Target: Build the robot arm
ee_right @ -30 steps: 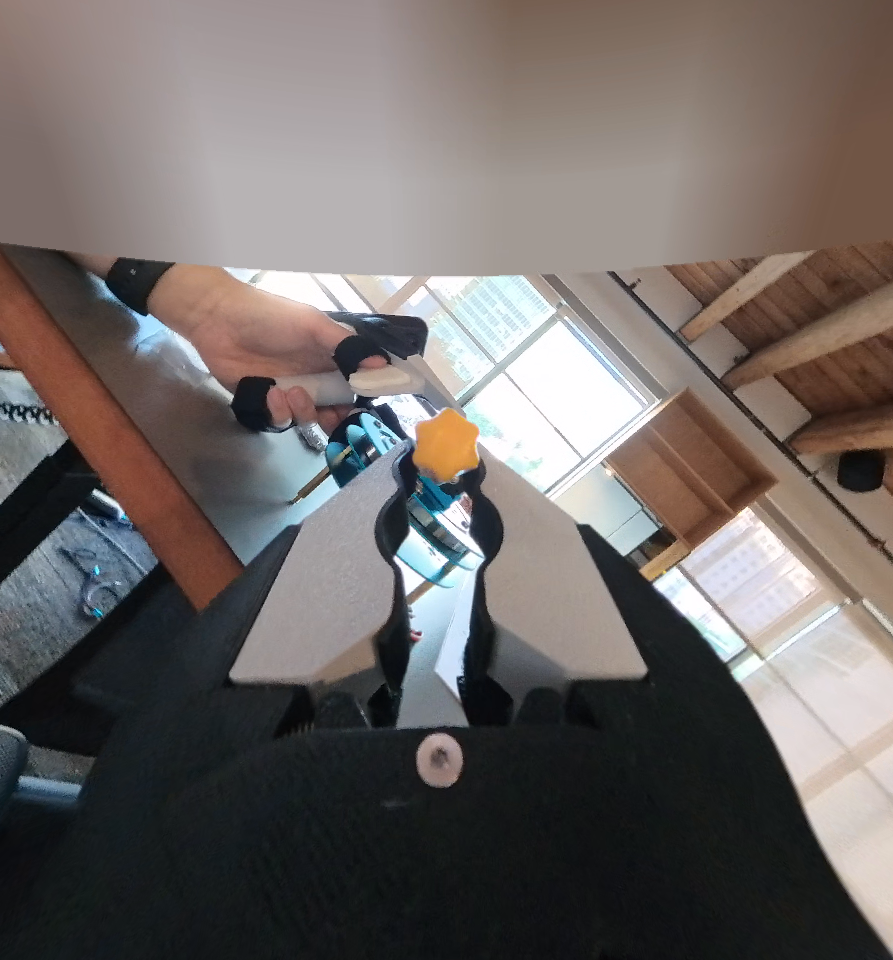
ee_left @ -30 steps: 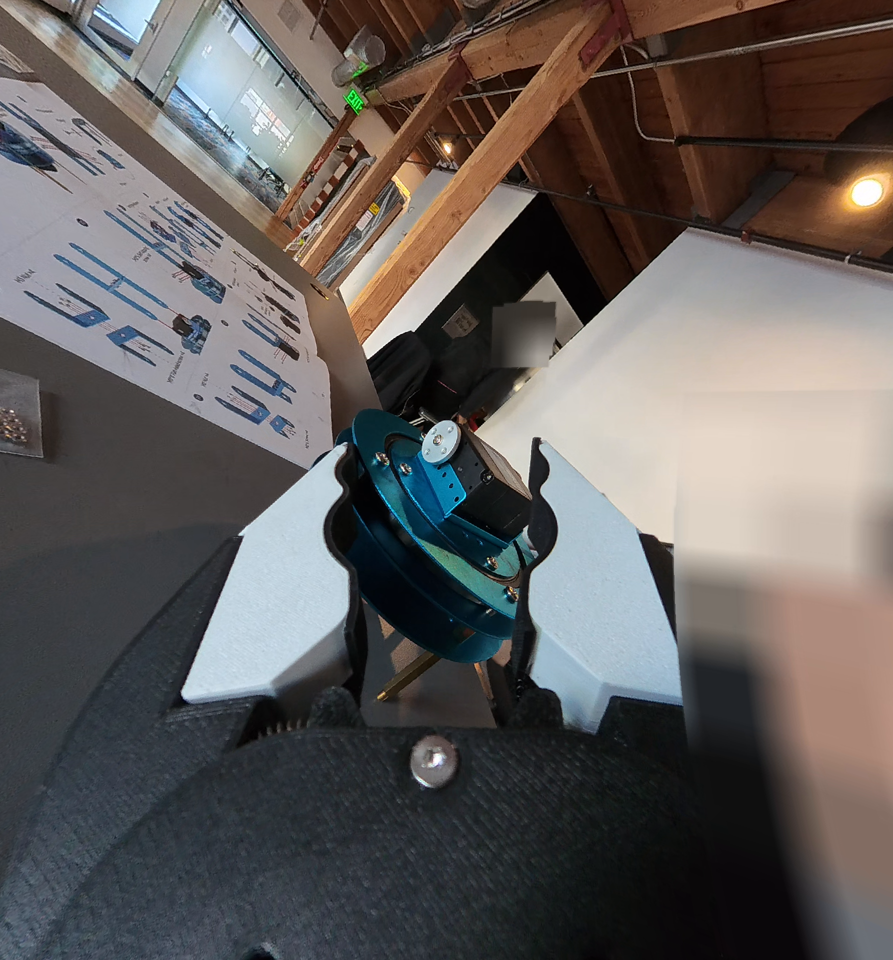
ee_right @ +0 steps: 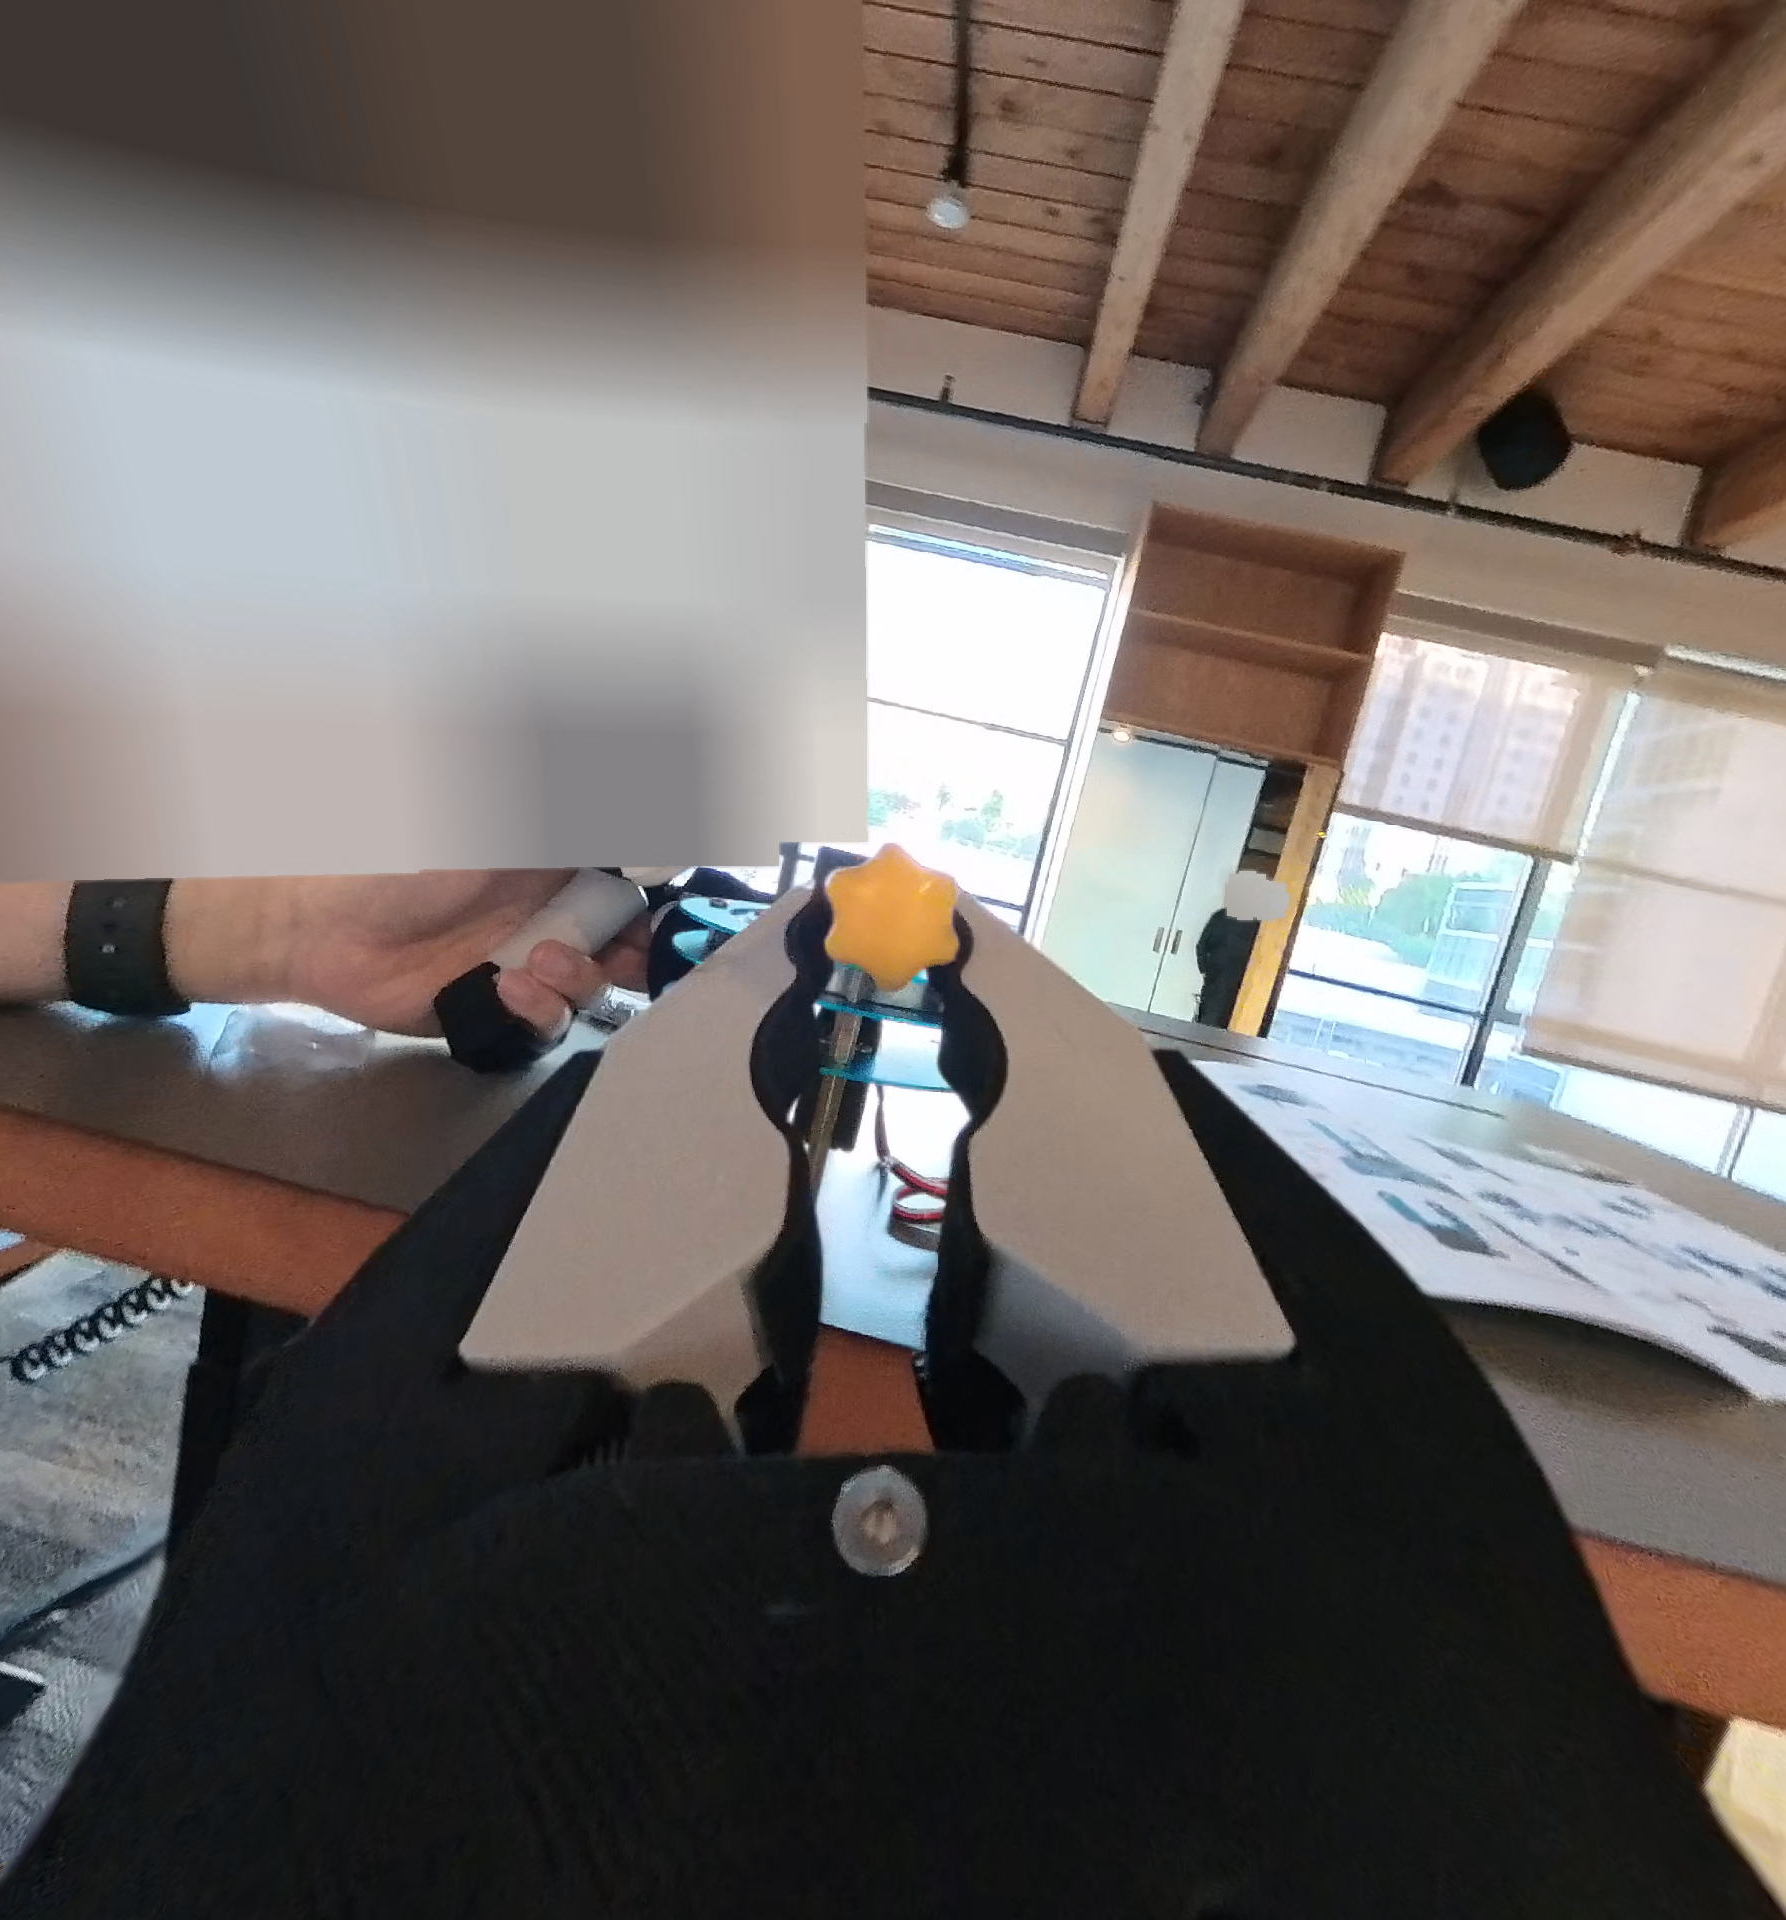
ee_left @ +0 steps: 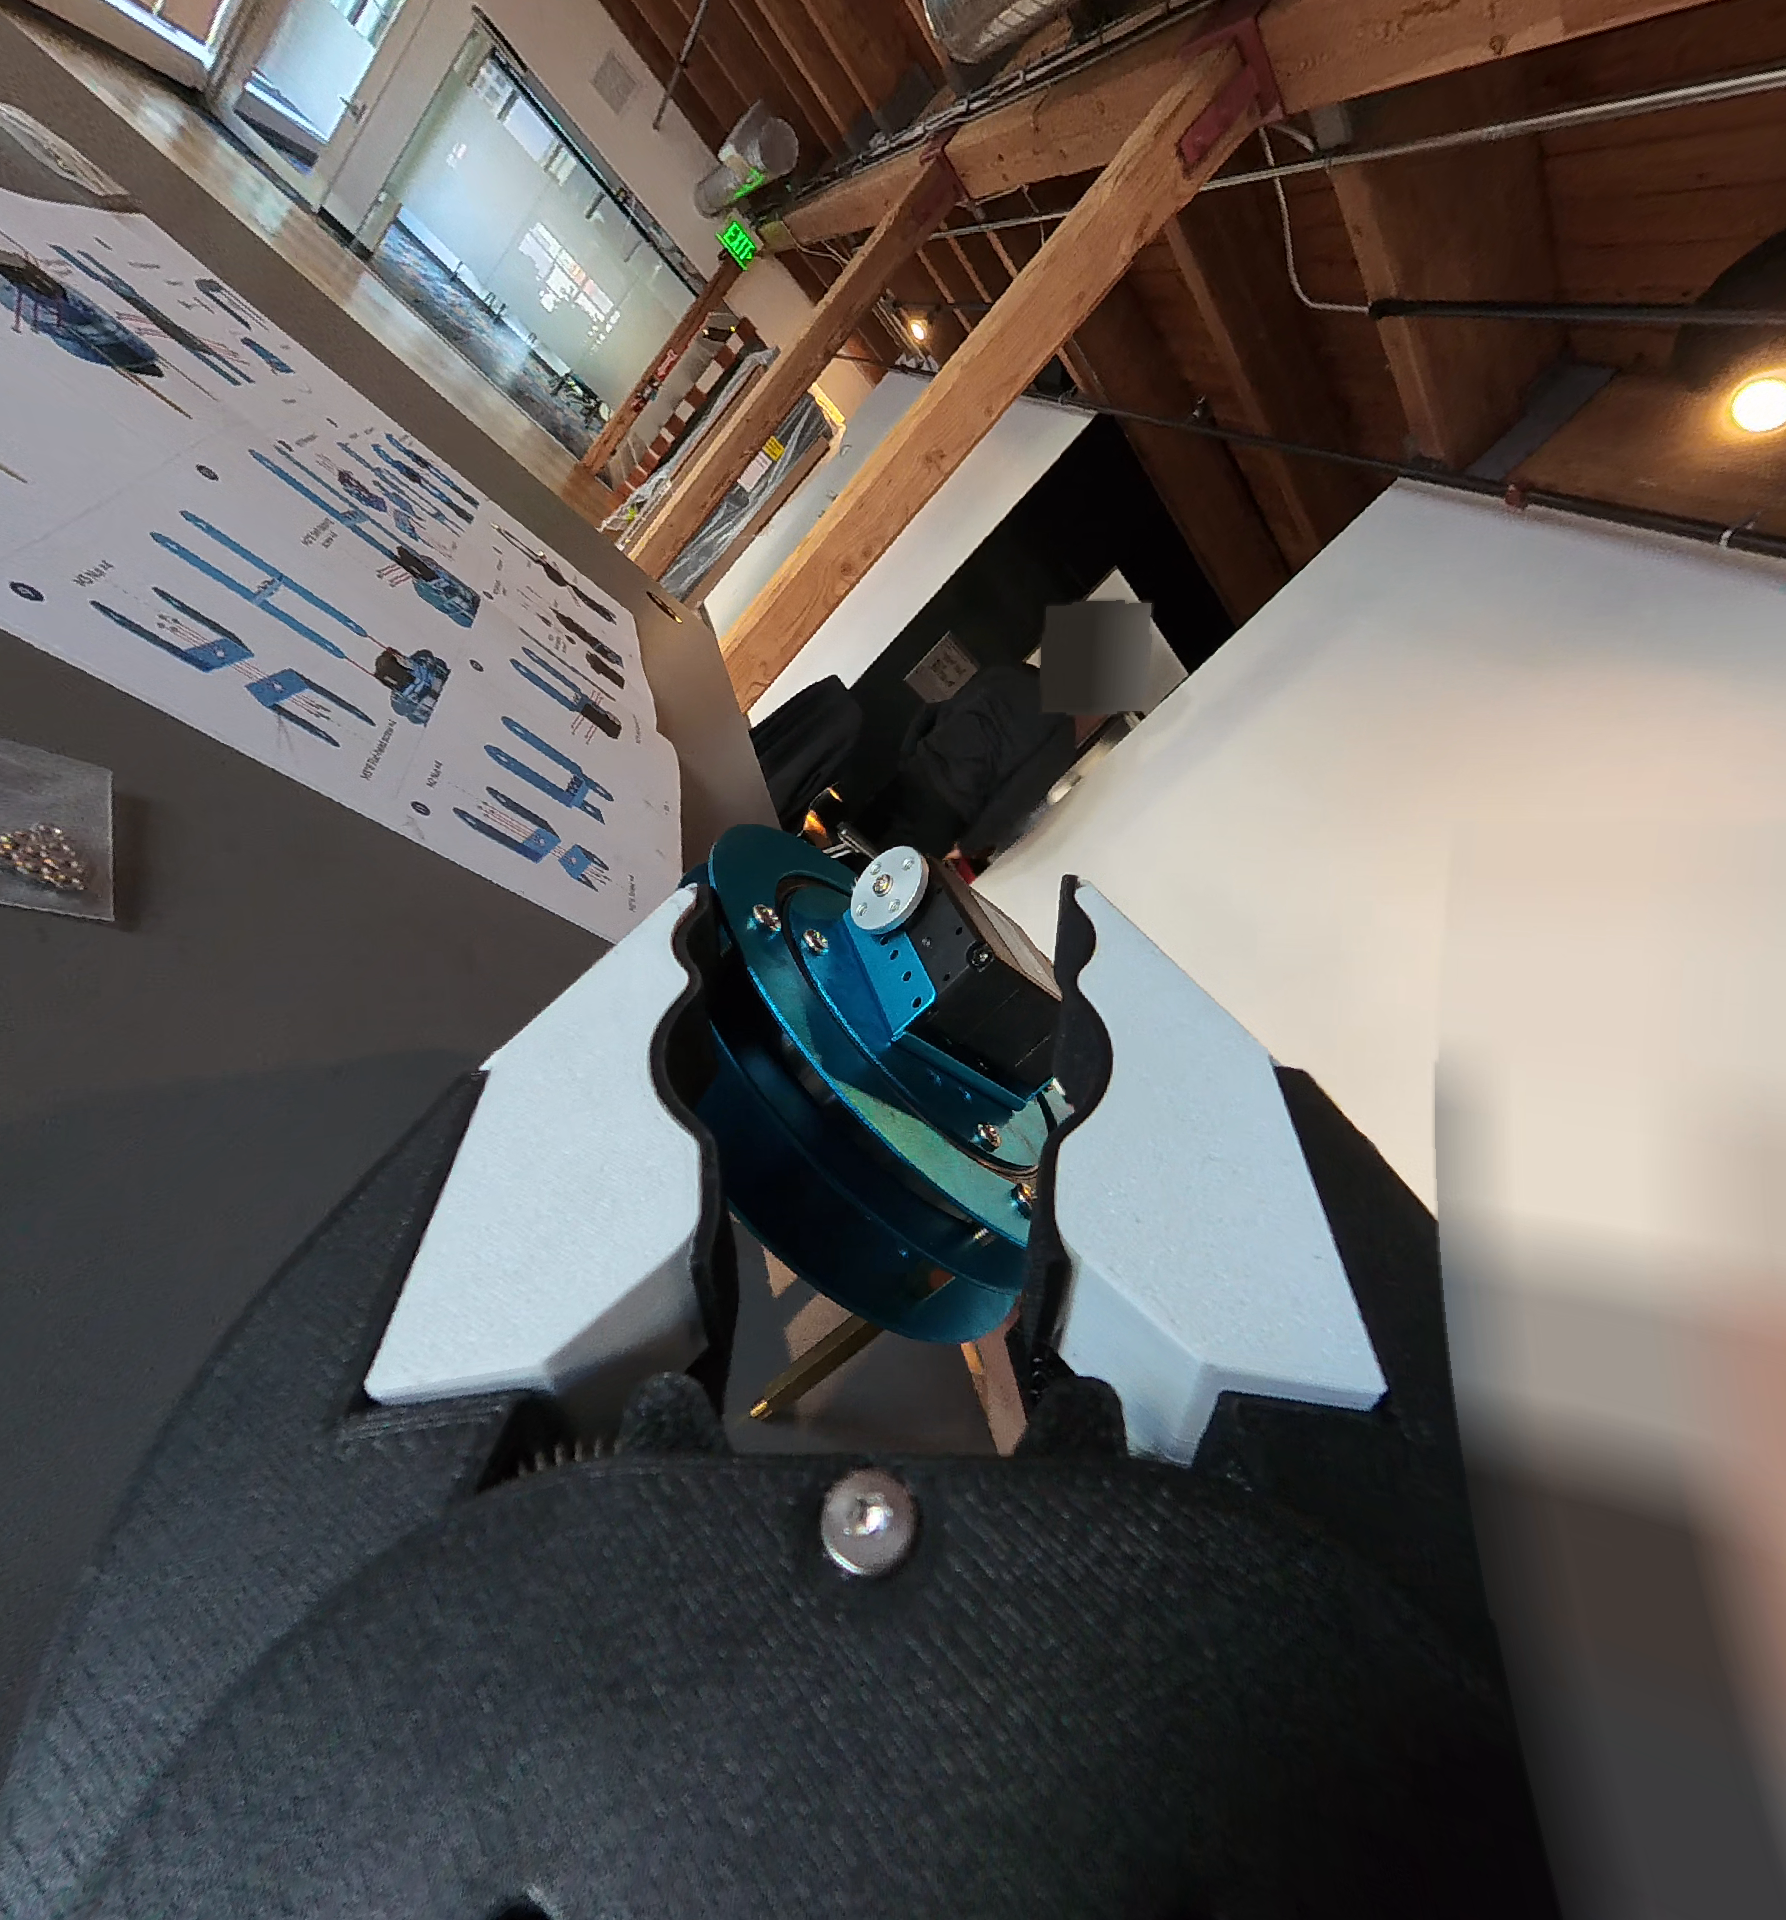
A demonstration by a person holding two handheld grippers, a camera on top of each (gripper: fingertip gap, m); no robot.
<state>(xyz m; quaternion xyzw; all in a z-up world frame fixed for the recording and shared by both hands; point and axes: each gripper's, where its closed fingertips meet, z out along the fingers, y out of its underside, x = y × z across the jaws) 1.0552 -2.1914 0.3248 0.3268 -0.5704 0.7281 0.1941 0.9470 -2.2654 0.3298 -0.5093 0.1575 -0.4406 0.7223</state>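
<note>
Two claws are busy: the left claw (ee_left: 873, 1023) pinches the blue disc assembly (ee_left: 847, 1122) tilted above the table (ee_left: 245, 987) near its edge, and the right claw (ee_right: 884, 951) pinches an orange-knobbed driver (ee_right: 891, 928). Steady the assembly; align the driver squarely.

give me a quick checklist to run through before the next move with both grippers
1. Left gripper grip on the blue disc assembly: ok, jaws closed on its rim.
2. Right gripper grip on the yellow-handled screwdriver: ok, handle pinched at the jaw tips.
3. Screwdriver tip seated in a screw: cannot tell, hidden behind the handle.
4. Red and black wires clear of the jaws: ok, they trail on the table below.
5. Instruction sheet clear of both grippers: ok.
6. Bag of small hardware undisturbed: ok, flat on the grey table.
</note>
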